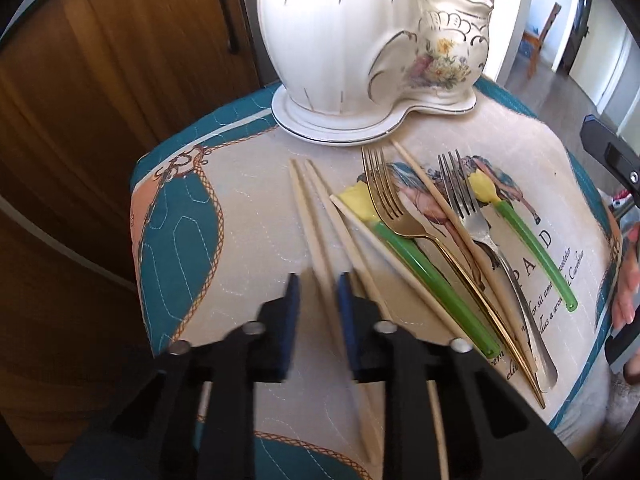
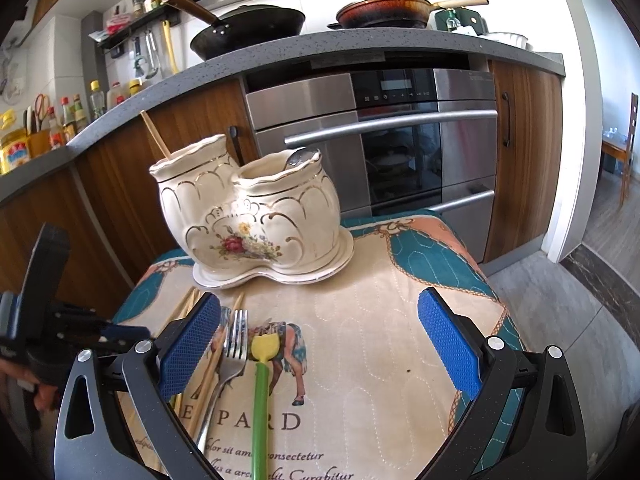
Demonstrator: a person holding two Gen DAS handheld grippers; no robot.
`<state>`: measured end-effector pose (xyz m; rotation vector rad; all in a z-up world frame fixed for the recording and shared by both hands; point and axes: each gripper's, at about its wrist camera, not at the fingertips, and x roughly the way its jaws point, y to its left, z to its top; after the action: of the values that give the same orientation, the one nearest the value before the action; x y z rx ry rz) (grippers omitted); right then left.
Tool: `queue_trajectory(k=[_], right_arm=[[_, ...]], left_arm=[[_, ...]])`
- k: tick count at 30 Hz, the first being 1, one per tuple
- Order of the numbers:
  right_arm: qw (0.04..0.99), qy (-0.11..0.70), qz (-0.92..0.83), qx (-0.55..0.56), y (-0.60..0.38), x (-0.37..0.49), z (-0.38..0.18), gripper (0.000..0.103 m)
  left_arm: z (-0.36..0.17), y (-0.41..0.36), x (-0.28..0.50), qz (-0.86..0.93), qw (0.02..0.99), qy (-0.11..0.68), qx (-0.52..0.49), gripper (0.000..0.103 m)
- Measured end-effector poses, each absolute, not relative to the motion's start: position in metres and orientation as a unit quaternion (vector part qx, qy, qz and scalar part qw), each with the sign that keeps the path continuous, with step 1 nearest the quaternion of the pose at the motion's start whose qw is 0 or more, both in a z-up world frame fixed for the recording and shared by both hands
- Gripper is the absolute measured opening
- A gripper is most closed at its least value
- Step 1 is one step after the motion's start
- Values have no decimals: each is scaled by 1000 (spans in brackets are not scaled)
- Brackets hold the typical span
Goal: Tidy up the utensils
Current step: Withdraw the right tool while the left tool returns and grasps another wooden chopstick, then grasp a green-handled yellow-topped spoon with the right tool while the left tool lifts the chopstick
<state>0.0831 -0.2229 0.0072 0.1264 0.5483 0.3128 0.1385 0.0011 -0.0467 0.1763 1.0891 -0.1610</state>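
Observation:
A white twin-pot ceramic holder stands at the far end of a quilted mat. In front of it lie pale chopsticks, a gold fork, a silver fork and two green-handled sticks with yellow tulip tips. My left gripper points down at the mat, its blue pads drawn close on one chopstick; the picture is blurred there. My right gripper hovers wide open over the silver fork and a tulip stick, touching neither.
The holder's left pot has a chopstick in it, the right pot a spoon. Behind stand wooden cabinets and an oven under a counter with pans. A person's hand shows at the right edge.

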Motion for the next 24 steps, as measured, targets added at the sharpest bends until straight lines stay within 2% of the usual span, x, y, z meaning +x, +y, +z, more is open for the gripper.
queue_trajectory(k=[3,8,11,13,15,18,24], right_arm=[[948,270,156,56,-222,84,7,98],[941,296,161,29,-216,87,3,98],[928,329,176,-8,-203,87,-3,94],[921,342,182,-28,-196,87,-8,81],[913,358,188,-50,-186,87,-14,61],[899,380,207,-69,-174,87,-23,46],[888,397,207,-104,-158,85,-36,28]], left_arm=[[-47,2,141,-75,849,516,81,7],[-50,5,134,-64,863,495,72,6],[-46,11,123,-51,876,476,59,6],[-43,15,113,-46,885,462,45,6],[-40,19,105,-45,890,453,31,6],[-40,22,100,-45,894,446,14,6],[-44,26,92,-47,897,440,2,6]])
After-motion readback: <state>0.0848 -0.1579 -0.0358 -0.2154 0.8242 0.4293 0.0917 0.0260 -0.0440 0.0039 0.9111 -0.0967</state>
